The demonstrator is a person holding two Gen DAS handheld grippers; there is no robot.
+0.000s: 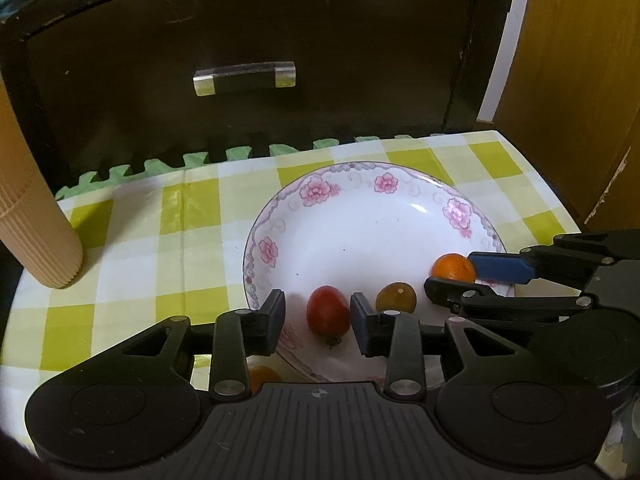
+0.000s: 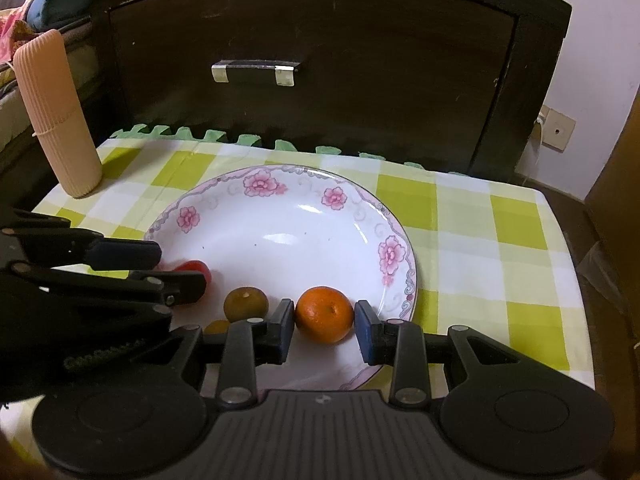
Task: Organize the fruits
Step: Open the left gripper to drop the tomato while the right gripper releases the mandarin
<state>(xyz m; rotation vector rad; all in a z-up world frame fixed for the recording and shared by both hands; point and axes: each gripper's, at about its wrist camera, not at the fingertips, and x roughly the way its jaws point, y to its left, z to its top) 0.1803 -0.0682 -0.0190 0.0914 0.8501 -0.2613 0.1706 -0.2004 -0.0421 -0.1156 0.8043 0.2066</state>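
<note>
A ribbed beige cylinder (image 2: 58, 116) stands on the green-checked cloth (image 2: 496, 236) over the worktop. Behind is a dark drawer front (image 2: 312, 60) with a clear handle (image 2: 256, 71).

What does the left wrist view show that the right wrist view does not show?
Only the left wrist view shows the whole red fruit between the open left gripper fingers. Only the right wrist view shows the wall socket and the whole orange between the open right gripper fingers. Both show the flowered plate, the greenish fruit, the ribbed beige cylinder and the dark drawer.
</note>
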